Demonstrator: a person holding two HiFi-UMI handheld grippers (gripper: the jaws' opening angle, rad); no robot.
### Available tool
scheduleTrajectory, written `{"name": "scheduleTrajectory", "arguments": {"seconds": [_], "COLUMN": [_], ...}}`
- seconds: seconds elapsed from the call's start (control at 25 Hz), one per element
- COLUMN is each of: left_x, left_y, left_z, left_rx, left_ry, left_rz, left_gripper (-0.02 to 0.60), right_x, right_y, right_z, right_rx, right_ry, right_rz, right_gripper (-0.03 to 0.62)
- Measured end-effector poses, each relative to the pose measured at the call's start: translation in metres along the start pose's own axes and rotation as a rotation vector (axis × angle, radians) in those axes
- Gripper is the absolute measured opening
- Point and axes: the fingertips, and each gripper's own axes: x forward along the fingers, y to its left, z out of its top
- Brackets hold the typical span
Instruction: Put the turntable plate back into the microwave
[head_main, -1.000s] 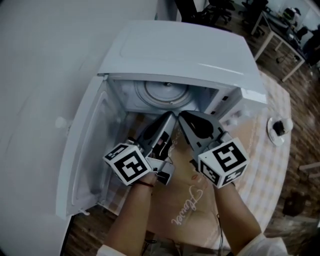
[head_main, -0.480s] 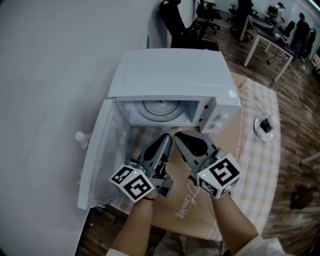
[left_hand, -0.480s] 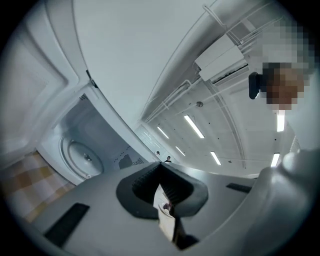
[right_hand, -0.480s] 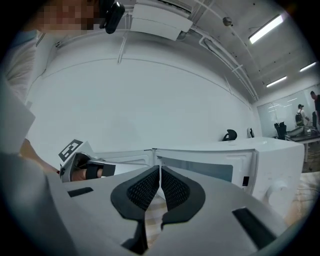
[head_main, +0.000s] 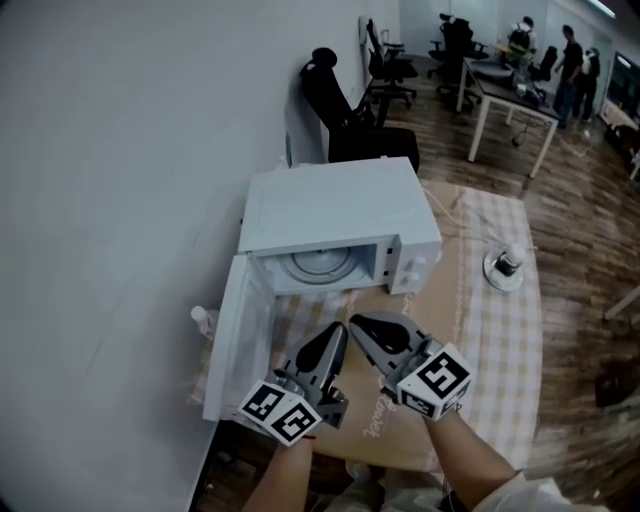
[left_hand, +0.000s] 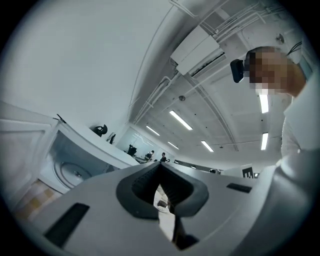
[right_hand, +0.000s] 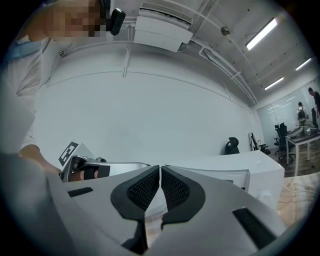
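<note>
- While the white microwave (head_main: 340, 215) stands on the cloth-covered table (head_main: 510, 340) with its door (head_main: 232, 345) swung wide to the left, we see the turntable plate (head_main: 318, 264) lying flat on the floor of the open cavity, a pale round disc with a raised ring.
- We see two hand-held grippers side by side at the near edge of the table. They are on the near side of the cavity and apart from it, with their tips pointing toward the far side.
- The left gripper (head_main: 337, 330) has its jaws together. The dark ribbed pads meet at the tip, and we find nothing between them.
- The right gripper (head_main: 356, 322) also has its jaws closed. Only a thin slit shows between the pads, and they hold nothing.
- In the left gripper view we see the plate inside the cavity at the left, well apart from the jaws.
- In the right gripper view we see the microwave's white casing beyond the jaws, and the left gripper's marker cube at the left.
- A tan mat (head_main: 455, 295) lies on the checked cloth in front of the microwave, under both grippers.
- A small round object (head_main: 503, 268) sits on the table to the right of the microwave; we cannot tell what it is.
- Beyond the microwave we see a black office chair (head_main: 340, 100), and at the far right a desk (head_main: 510, 100) with people (head_main: 570, 45) standing near it.
</note>
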Motion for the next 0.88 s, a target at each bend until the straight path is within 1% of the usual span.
{"name": "scheduleTrajectory", "arguments": {"seconds": [0.16, 0.24, 0.44, 0.56, 0.72, 0.88], "left_x": [-0.016, -0.021, -0.033, -0.040, -0.054, -0.069], "left_y": [-0.021, -0.035, -0.081, -0.104, -0.122, -0.140], "left_z": [0.011, 0.019, 0.044, 0.054, 0.056, 0.056], "left_rx": [0.037, 0.052, 0.153, 0.196, 0.209, 0.222], "left_ry": [0.013, 0.012, 0.010, 0.002, 0.001, 0.007], "left_rz": [-0.010, -0.030, -0.089, -0.119, -0.140, -0.158], "left_gripper": [0.000, 0.000, 0.000, 0.000, 0.000, 0.000], "right_x": [-0.020, -0.028, -0.046, -0.056, -0.070, -0.086], "right_y": [0.015, 0.024, 0.053, 0.069, 0.090, 0.109], "right_z": [0.012, 0.021, 0.060, 0.082, 0.093, 0.091], "right_rx": [0.024, 0.022, -0.015, -0.064, -0.083, -0.048], "right_ry": [-0.019, -0.029, -0.088, -0.115, -0.138, -0.131], "right_rz": [0.001, 0.005, 0.033, 0.056, 0.097, 0.127], "right_gripper": [0.038, 0.038, 0.038, 0.038, 0.038, 0.038]}}
